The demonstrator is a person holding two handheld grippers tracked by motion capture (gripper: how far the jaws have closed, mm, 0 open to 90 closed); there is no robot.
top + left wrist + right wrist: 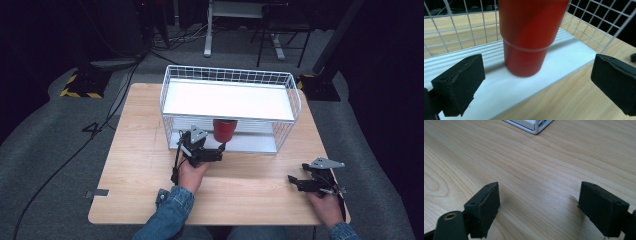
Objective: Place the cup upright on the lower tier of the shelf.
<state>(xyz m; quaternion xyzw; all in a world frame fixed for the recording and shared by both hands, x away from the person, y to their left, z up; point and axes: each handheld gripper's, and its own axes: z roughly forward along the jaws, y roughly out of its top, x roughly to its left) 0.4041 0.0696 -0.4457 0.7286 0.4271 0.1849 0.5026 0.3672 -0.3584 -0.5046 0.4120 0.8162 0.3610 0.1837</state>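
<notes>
Your left gripper (pixel 218 148) hangs wide open, nothing between its jaws: the tall red plastic cup (pixel 529 37) stands upright on the white wire rack's lower shelf (pixel 499 92). Placement looks finished; only backing away remains. Your right gripper (pixel 539 207) rests open over the wooden table (pixel 536 170).

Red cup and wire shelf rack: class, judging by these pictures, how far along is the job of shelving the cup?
Done: the red cup stands upright on the lower white shelf of the wire rack. In hand: nothing; the left gripper is open, its pads apart from the cup. The right gripper is open above the bare table. Left: probably only drawing the left gripper clear.
</notes>
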